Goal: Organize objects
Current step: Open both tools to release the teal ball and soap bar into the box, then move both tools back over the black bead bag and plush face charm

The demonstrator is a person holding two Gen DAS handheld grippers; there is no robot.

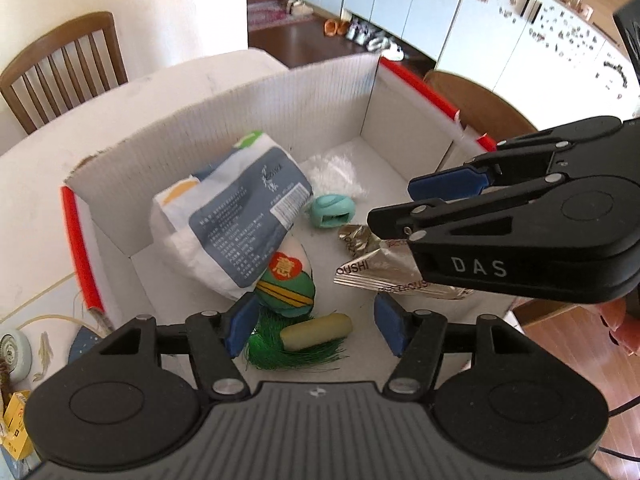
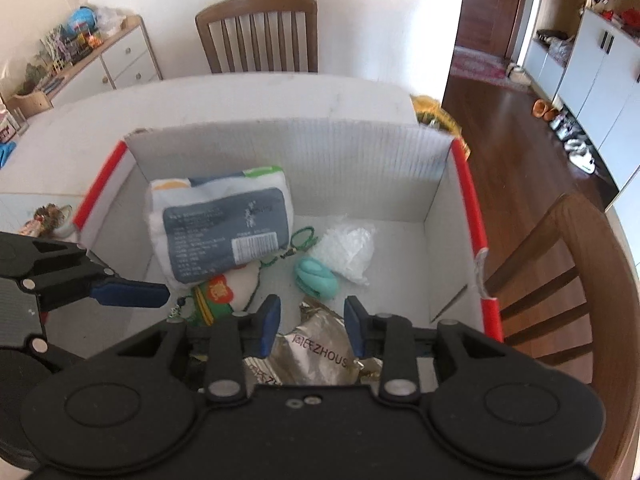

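Observation:
A white corrugated box (image 1: 280, 92) (image 2: 288, 148) with red edges holds a white-and-grey tissue pack (image 1: 236, 216) (image 2: 220, 232), a teal object (image 1: 332, 210) (image 2: 316, 278), bubble wrap (image 1: 336, 172) (image 2: 348, 248) and a green-and-white stuffed ornament (image 1: 286, 280) (image 2: 224, 292). My left gripper (image 1: 316, 328) hangs open above a green tassel (image 1: 288, 354) and a pale yellow cylinder (image 1: 316, 332); its pads touch neither. My right gripper (image 2: 312, 322) (image 1: 404, 216) comes in from the right over the box, shut on a crinkled silver foil packet (image 2: 316, 348) (image 1: 376, 270).
The box stands on a white table (image 2: 240, 100). Wooden chairs stand behind it (image 2: 260, 32) (image 1: 68, 64) and at its right side (image 2: 560, 280). A yellow bag (image 2: 434, 114) lies behind the box's far right corner. Small clutter (image 1: 16, 420) sits left of the box.

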